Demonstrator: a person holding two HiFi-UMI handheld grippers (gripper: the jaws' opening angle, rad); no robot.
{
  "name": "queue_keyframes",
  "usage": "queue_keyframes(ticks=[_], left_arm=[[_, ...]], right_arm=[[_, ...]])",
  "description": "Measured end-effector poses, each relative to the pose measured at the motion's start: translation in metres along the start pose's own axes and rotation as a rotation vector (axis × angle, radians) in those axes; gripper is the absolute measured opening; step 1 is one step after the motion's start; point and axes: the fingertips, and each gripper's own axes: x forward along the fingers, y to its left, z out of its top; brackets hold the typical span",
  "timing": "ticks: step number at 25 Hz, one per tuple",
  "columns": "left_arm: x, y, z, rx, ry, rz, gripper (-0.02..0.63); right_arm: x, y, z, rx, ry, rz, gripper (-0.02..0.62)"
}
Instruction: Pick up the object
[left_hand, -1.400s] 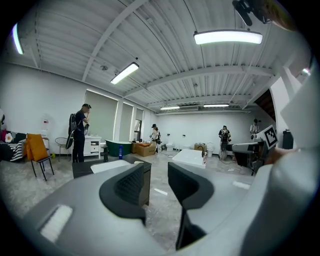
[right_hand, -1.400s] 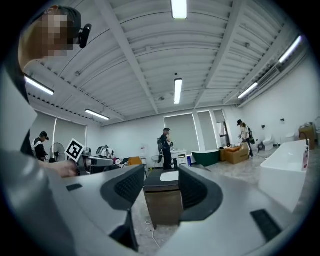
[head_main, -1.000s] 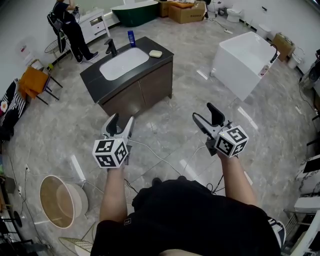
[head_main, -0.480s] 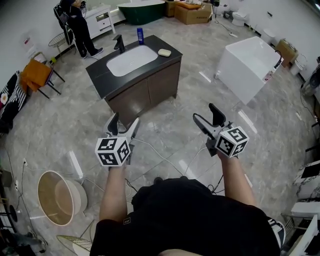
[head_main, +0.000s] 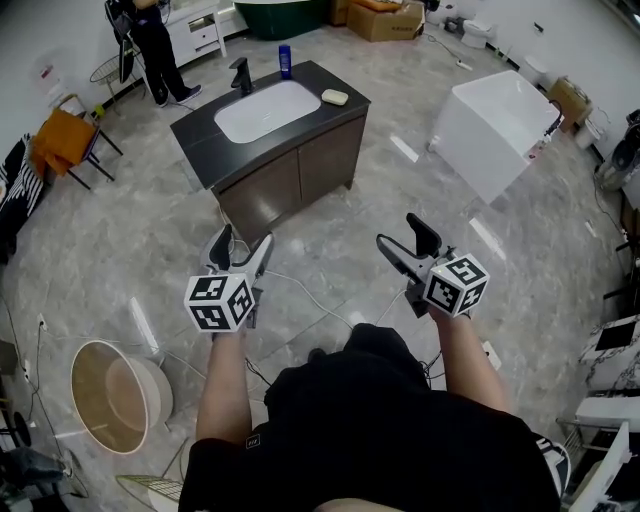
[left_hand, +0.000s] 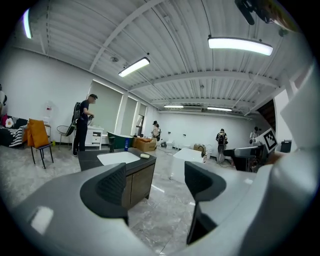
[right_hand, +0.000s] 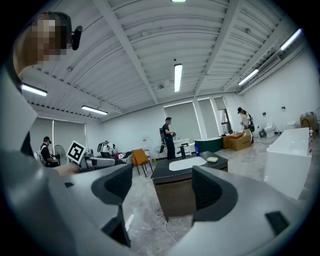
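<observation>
A dark-topped vanity cabinet (head_main: 330, 160) with a white sink stands ahead on the floor. On its top are a pale soap bar (head_main: 335, 97), a blue bottle (head_main: 285, 60) and a black faucet (head_main: 241, 75). My left gripper (head_main: 242, 246) is held in the air short of the cabinet; its jaws are opening with nothing between them. My right gripper (head_main: 406, 240) is beside it, open and empty. Both gripper views look at the cabinet from a distance: the left gripper (left_hand: 155, 180) toward the soap bar (left_hand: 144, 155), the right gripper (right_hand: 162, 186) toward the soap bar (right_hand: 212, 159).
A white bathtub (head_main: 495, 125) stands at the right. A round wooden-lined tub (head_main: 120, 395) lies at the lower left. A cable (head_main: 300, 300) runs over the floor between the grippers. A person (head_main: 150, 40) stands behind the cabinet near an orange chair (head_main: 62, 155).
The cabinet sits a little closer and more central in the head view. The left gripper's jaws have spread wider. Both grippers stay held in front of the body.
</observation>
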Motion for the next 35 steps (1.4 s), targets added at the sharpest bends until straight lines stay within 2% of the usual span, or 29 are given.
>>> queue_keyframes(ticks=[9, 15, 24, 28, 35], left_arm=[[0.040, 0.007, -0.004, 0.003, 0.041, -0.029, 0.353], [0.081, 0.029, 0.000, -0.001, 0.077, 0.001, 0.353], [0.203, 0.026, 0.003, -0.033, 0.159, 0.005, 0.351], [0.255, 0.018, 0.014, -0.018, 0.183, 0.005, 0.351], [0.313, 0.005, 0.026, -0.022, 0.208, 0.006, 0.350]], right_arm=[[0.027, -0.035, -0.014, 0.045, 0.019, 0.007, 0.336], [0.075, -0.073, -0.022, 0.087, 0.049, 0.047, 0.336], [0.122, -0.183, -0.022, 0.159, 0.072, 0.067, 0.336], [0.137, -0.230, -0.017, 0.189, 0.065, 0.074, 0.336], [0.150, -0.289, -0.005, 0.218, 0.060, 0.100, 0.336]])
